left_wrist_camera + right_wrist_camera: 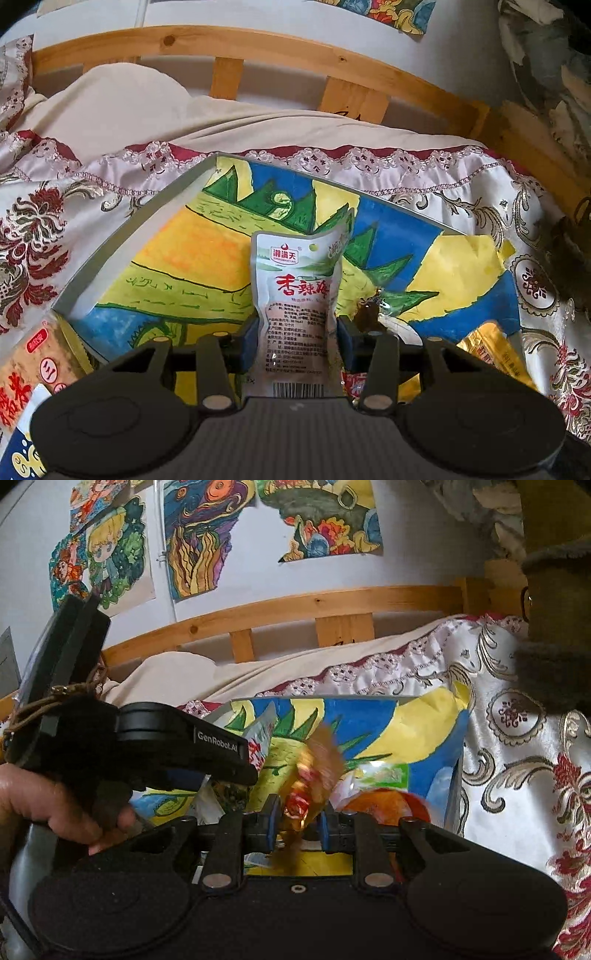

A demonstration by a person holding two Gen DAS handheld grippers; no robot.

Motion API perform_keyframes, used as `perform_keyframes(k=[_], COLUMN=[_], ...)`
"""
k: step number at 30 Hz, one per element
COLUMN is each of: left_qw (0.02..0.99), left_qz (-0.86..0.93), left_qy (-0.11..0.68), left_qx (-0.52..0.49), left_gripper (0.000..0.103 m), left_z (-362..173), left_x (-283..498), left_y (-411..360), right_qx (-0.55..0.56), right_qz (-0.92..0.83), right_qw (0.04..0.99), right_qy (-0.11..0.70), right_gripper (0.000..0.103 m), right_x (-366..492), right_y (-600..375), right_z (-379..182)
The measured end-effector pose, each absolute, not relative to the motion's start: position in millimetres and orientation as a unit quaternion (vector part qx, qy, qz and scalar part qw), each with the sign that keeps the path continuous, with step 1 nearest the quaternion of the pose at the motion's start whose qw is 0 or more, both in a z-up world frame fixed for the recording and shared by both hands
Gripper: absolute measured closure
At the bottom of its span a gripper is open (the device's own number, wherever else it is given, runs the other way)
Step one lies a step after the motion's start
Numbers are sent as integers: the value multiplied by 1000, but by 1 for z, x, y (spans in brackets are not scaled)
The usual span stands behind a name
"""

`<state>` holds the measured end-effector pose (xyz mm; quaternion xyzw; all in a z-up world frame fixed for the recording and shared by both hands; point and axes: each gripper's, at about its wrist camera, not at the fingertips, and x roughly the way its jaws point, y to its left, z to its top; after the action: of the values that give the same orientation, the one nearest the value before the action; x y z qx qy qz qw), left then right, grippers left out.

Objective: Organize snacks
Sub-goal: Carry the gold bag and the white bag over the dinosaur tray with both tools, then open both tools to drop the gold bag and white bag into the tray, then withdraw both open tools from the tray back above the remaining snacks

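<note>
Silver-white, the snack pouch (295, 306) stands between the left gripper (295, 341) pads over the painted box (122, 236); the right gripper (297, 829) stands narrow around a blurred golden candy (314, 775). Packets (495, 350) already lie inside; others (33, 365) wait outside.

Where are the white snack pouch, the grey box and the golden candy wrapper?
white snack pouch (295, 295): left wrist view, on its printed front.
grey box (122, 236): left wrist view, on its left wall.
golden candy wrapper (314, 775): right wrist view, on its blurred middle.
</note>
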<state>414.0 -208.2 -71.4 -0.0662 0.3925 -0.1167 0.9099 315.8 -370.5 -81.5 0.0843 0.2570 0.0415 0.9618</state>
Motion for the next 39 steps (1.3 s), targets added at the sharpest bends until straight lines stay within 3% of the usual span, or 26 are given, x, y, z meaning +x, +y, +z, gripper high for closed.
perform_keyframes(k=[3,8,12,19,28,39], left_qw=[908,902,905,921,949,960], left_qz=[-118,-120,-115,-92,-47,-34], left_qy=[394,399,392,357,285,252], left_qx=[-81,-114,-118,-124,-129,-116], left_gripper=[47,44,41,18,1,1], left_z=[-68,-64,-57,-34,12,38], left_x=[413,408,403,377,320,241], left_y=[-205,-194,-187,-165,-125,-81], right_qx=[80,64,52,44,38,33], right_qz=[39,36,36,27,1,8], right_qw=[962,968,973,981,989,994], right_qy=[257,239,222,186,143,100], right_gripper=[77,57,48,24,1,1], right_x=[316,311,308,299,278,215], right_y=[-370,-366,-363,-362,-360,-338], right_z=[-81,-74,-68,-53,-27,10])
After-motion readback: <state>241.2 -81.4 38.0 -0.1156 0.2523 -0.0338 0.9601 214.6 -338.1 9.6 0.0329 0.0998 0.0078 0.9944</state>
